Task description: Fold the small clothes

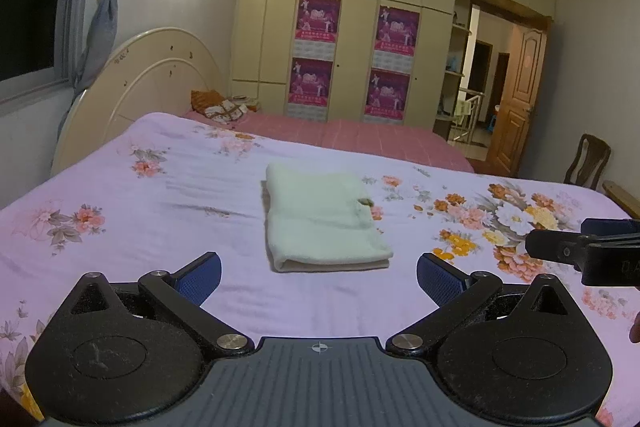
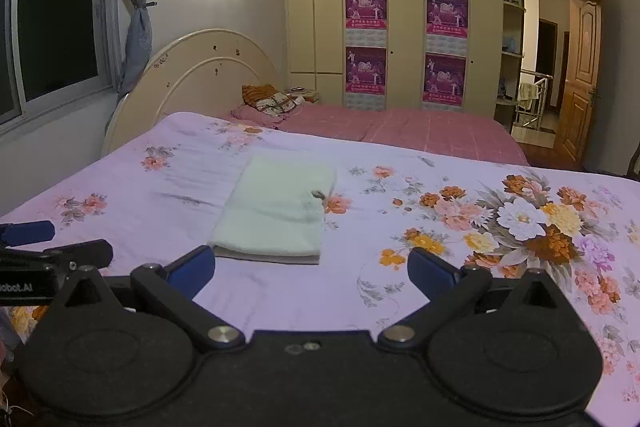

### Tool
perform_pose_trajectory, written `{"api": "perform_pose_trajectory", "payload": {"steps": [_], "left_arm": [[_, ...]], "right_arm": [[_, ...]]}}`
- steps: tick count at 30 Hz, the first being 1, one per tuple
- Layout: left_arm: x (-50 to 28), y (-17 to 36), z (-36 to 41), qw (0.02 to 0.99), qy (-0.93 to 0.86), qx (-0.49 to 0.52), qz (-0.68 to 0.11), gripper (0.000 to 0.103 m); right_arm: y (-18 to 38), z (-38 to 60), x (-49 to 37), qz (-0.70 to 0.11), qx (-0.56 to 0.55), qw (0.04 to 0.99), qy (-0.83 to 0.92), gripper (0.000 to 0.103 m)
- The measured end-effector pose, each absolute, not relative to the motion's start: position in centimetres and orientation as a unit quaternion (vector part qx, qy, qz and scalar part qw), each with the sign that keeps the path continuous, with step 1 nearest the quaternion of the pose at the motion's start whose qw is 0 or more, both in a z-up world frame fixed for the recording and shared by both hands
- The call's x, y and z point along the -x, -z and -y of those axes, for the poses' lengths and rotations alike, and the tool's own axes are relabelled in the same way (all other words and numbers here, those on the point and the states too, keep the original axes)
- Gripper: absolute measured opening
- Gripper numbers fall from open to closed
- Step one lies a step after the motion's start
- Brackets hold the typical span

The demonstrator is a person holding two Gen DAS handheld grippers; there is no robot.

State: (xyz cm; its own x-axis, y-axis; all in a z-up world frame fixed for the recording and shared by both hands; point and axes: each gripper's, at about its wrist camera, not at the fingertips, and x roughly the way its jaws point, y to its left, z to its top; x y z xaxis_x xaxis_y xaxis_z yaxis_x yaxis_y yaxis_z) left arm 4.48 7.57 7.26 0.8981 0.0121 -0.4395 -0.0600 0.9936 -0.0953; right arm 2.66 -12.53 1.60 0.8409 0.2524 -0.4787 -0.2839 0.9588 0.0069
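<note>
Bedspread of lilac floral cotton (image 1: 160,267) lies bare around the folded pale-green cloth (image 1: 320,219); left gripper (image 1: 319,277) and right gripper (image 2: 310,273) hover just beside its near edge, jaws wide, empty.

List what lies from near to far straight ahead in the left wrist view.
left gripper, open → folded pale green cloth on the floral sheet → pink bedcover → wardrobe with purple posters.
</note>
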Motion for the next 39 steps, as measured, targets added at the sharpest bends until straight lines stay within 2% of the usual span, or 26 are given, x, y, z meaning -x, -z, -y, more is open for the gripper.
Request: {"api": "perform_pose_trajectory", "payload": {"steps": [39], "left_arm": [[-4.1, -7.8, -7.8, 0.975, -0.011, 0.05, -0.215, 0.103]], "right_arm": [[-2.6, 12.4, -1.7, -0.227, 0.027, 0.965, -0.128, 0.102]]}}
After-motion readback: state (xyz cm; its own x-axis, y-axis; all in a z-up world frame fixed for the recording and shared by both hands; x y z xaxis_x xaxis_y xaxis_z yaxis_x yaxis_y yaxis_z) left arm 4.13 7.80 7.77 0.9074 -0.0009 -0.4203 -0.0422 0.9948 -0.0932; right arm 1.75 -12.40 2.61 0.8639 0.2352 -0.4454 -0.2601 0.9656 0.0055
